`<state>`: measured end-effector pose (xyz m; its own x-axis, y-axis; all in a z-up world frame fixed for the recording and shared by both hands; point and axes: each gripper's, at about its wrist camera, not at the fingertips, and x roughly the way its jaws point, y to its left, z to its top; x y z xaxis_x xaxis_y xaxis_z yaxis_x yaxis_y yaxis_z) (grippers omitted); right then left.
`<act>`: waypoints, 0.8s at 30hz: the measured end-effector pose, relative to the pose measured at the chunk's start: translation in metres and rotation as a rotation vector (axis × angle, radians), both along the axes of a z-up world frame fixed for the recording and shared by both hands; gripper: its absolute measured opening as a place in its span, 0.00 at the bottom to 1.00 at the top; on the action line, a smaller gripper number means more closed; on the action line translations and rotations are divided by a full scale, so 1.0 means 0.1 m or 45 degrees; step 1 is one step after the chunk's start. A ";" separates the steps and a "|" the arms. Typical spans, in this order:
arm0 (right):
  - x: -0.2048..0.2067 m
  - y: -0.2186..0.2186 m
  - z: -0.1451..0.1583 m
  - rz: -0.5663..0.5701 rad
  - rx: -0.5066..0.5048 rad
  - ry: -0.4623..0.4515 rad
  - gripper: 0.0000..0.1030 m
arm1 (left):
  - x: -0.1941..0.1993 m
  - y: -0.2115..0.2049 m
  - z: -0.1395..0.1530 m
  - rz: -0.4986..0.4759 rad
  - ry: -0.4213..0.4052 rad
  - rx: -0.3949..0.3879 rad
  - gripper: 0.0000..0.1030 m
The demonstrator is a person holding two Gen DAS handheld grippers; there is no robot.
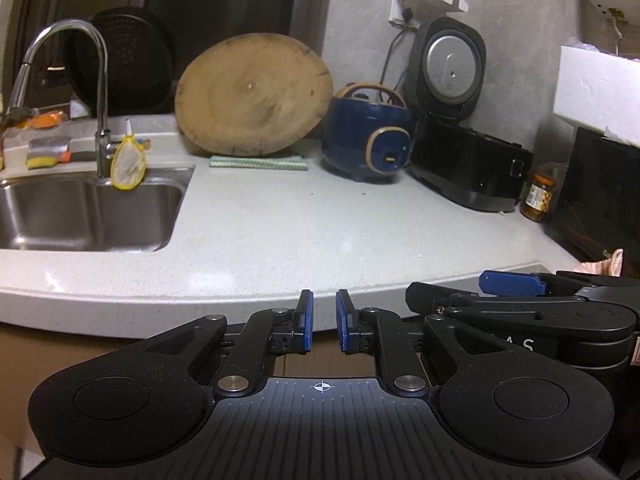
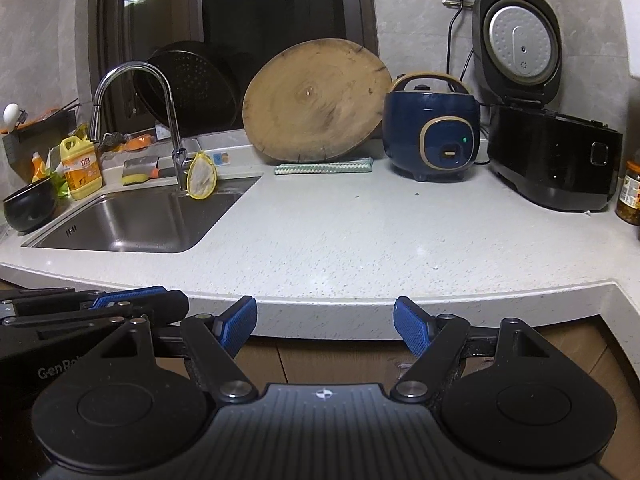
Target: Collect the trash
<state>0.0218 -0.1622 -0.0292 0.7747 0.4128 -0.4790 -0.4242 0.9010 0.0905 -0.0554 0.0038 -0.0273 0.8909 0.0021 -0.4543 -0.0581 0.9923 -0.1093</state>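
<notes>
I hold my left gripper (image 1: 324, 322) low in the frame, just short of the counter edge, its blue pads drawn close with only a narrow slit between them and nothing in it. My right gripper (image 2: 325, 326) sits at the bottom centre of its own view with the fingers spread wide, also holding nothing. Each tool shows in the other's camera: the right one at the lower right of the left view, the left one at the lower left of the right view.

The pale speckled countertop (image 2: 340, 240) fills the middle of both pictures. On it I can make out only a few tiny dark specks (image 2: 417, 193) below the blue cooker (too small to tell what they are), so I cannot say where any trash lies.

At the left of the frame is the steel sink (image 2: 132, 224) with its arched faucet (image 2: 160, 92) and a yellow-rimmed mesh strainer (image 2: 202, 178) hanging at the rim. A round wooden cutting board (image 2: 316, 100) leans against the back wall at centre, with a folded green striped cloth (image 2: 324, 168) at its foot. To its right stand a blue rice cooker (image 2: 432, 136) and a black rice cooker (image 2: 552, 160) with its lid up. A yellow detergent bottle (image 2: 82, 166) stands at the far left, and a jar (image 2: 630, 194) at the right edge.
</notes>
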 end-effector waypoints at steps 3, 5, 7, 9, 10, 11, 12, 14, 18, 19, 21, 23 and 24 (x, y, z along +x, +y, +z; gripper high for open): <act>0.00 -0.01 -0.02 0.000 -0.004 0.012 0.74 | -0.01 0.01 -0.01 0.007 0.008 -0.009 0.15; -0.01 -0.02 -0.03 0.002 -0.003 0.015 0.74 | -0.01 0.00 -0.01 0.007 0.010 -0.010 0.15; -0.01 -0.02 -0.03 0.003 -0.003 0.015 0.74 | -0.02 -0.01 -0.01 0.003 0.008 -0.011 0.15; -0.02 -0.02 -0.02 0.006 -0.007 0.014 0.74 | -0.02 -0.02 0.00 0.000 0.002 -0.012 0.15; -0.03 -0.03 -0.03 0.006 -0.009 0.011 0.74 | -0.02 -0.01 0.00 -0.002 -0.002 -0.011 0.15; -0.03 -0.03 -0.02 0.004 -0.010 0.009 0.74 | -0.02 -0.02 0.01 -0.002 -0.007 -0.008 0.15; -0.02 -0.04 -0.01 0.003 -0.011 0.009 0.74 | -0.01 -0.01 0.01 -0.006 -0.009 -0.006 0.15; -0.02 -0.06 -0.02 -0.003 -0.008 0.009 0.74 | -0.01 -0.02 0.01 -0.011 -0.010 -0.006 0.15; -0.02 -0.09 -0.01 -0.017 -0.006 0.006 0.74 | 0.00 -0.05 0.00 -0.026 -0.010 -0.006 0.15; -0.03 -0.09 -0.01 -0.020 -0.007 0.004 0.74 | 0.00 -0.05 -0.01 -0.028 -0.010 -0.007 0.15; -0.03 -0.10 -0.01 -0.024 -0.008 0.001 0.74 | 0.01 -0.06 -0.01 -0.032 -0.012 -0.010 0.15; -0.03 -0.12 -0.01 -0.027 -0.006 0.002 0.74 | 0.01 -0.06 -0.01 -0.036 -0.011 -0.011 0.15; -0.03 -0.12 -0.02 -0.027 -0.005 0.002 0.74 | 0.00 -0.06 -0.01 -0.037 -0.012 -0.011 0.15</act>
